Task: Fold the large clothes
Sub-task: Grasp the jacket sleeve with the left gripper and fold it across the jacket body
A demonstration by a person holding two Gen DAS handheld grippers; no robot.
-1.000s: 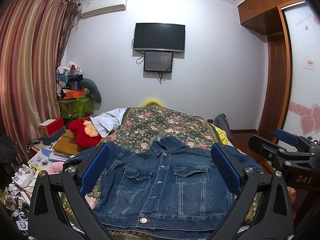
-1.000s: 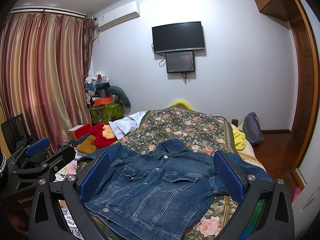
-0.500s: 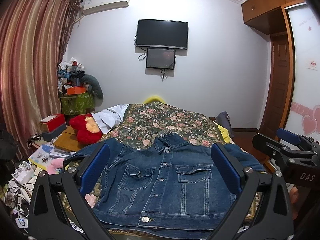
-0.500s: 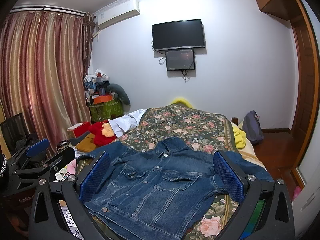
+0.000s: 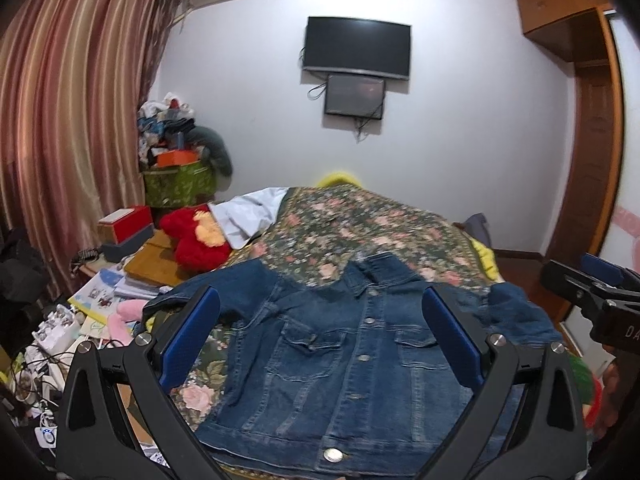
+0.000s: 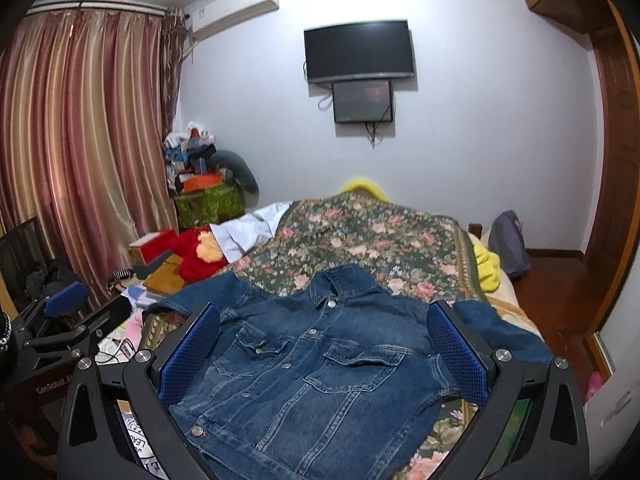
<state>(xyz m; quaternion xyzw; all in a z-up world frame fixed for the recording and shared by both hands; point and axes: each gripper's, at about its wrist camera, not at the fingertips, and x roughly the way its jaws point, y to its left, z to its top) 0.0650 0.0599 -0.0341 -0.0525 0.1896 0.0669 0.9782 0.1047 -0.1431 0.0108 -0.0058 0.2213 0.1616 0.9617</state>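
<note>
A blue denim jacket (image 5: pixel 352 356) lies front up and buttoned on the near end of a bed with a floral cover (image 5: pixel 360 220); its sleeves spread to both sides. It also shows in the right wrist view (image 6: pixel 312 372). My left gripper (image 5: pixel 320 340) is open and empty, hovering above the jacket's near hem. My right gripper (image 6: pixel 324 352) is open and empty, also above the jacket. The right gripper shows at the right edge of the left wrist view (image 5: pixel 592 292); the left gripper shows at the left of the right wrist view (image 6: pixel 60 320).
A red plush toy (image 6: pixel 196 256), boxes and papers crowd the floor left of the bed. A white garment (image 6: pixel 248 228) lies on the bed's far left. A yellow cloth (image 6: pixel 488 264) and a grey bag (image 6: pixel 508 244) are at the right. Curtains hang at the left.
Both grippers have tilted and shifted a little relative to the jacket, the left one toward the left. Both stay open and empty. The jacket has not moved.
</note>
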